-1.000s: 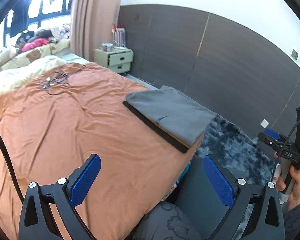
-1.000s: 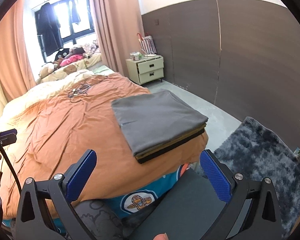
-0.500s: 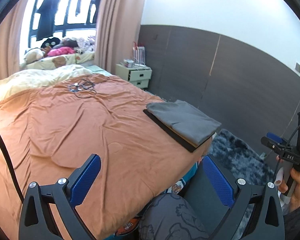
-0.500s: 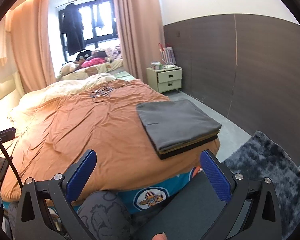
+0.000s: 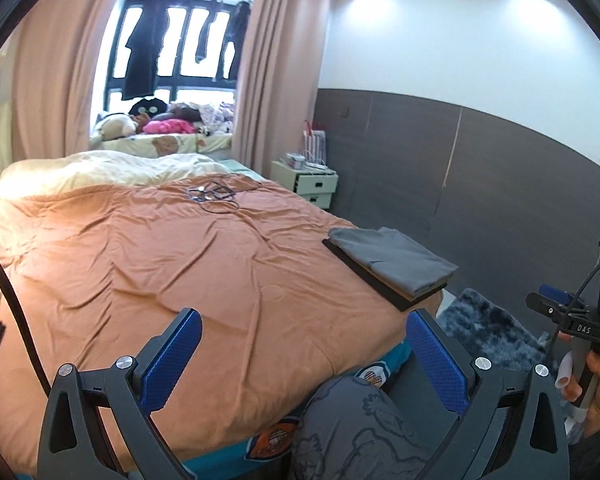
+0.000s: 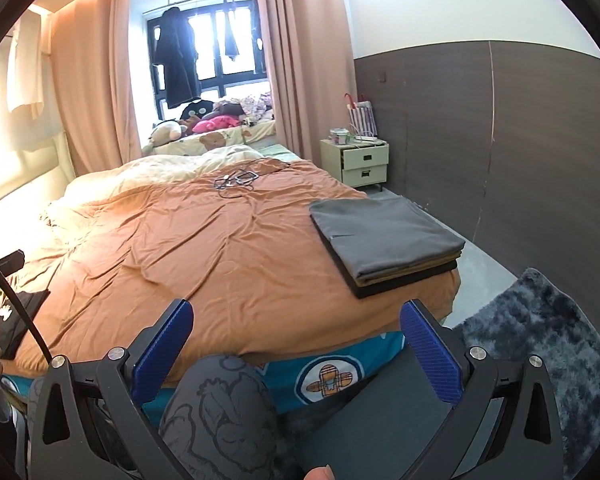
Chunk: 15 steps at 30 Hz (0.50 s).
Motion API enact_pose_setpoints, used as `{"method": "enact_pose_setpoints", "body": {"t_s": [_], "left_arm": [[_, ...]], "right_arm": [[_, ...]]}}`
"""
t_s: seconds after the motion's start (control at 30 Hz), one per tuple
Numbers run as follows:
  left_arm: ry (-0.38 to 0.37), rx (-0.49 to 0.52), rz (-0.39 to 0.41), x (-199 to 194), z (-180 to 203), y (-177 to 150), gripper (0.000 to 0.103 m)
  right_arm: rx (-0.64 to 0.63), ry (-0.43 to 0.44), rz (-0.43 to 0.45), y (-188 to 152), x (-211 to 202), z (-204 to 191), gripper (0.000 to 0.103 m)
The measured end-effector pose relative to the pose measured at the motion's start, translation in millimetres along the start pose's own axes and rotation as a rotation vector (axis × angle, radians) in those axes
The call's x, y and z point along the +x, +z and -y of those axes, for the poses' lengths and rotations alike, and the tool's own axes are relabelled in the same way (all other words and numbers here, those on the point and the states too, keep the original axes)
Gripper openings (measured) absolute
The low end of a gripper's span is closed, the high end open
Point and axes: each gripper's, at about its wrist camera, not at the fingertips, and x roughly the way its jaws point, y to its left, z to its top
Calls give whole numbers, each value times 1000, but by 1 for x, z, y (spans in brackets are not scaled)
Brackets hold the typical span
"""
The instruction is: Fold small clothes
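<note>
A stack of folded clothes (image 5: 392, 266) (image 6: 384, 236), grey on top with tan and black layers beneath, lies on the right corner of the orange bedspread (image 5: 172, 264) (image 6: 204, 248). My left gripper (image 5: 304, 336) is open with blue pads and holds nothing, well back from the stack near the bed's foot. My right gripper (image 6: 296, 326) is open and empty too, hovering off the foot of the bed. The right gripper's handle, held in a hand (image 5: 592, 376), shows at the right of the left wrist view.
A tangle of cables with a phone (image 6: 236, 179) lies mid-bed. A cream nightstand (image 6: 356, 162) stands by the dark wall panel. A dark shaggy rug (image 6: 540, 340) covers the floor at right. A patterned grey knee (image 6: 220, 412) sits between the fingers. A black item (image 6: 20, 320) rests at the bed's left edge.
Both grippers have pulled back and tilted up from the folded stack, which now looks smaller and farther. More of the bed, window and curtains shows. Both jaws stayed open.
</note>
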Motion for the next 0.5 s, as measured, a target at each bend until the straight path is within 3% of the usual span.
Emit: {"method": "enact_pose_setpoints", "body": {"t_s": [0.5], "left_arm": [[94,-35,75,-79,-27,-51,103]], "right_arm": [[-37,26,47,-36,-37,-23,103]]}}
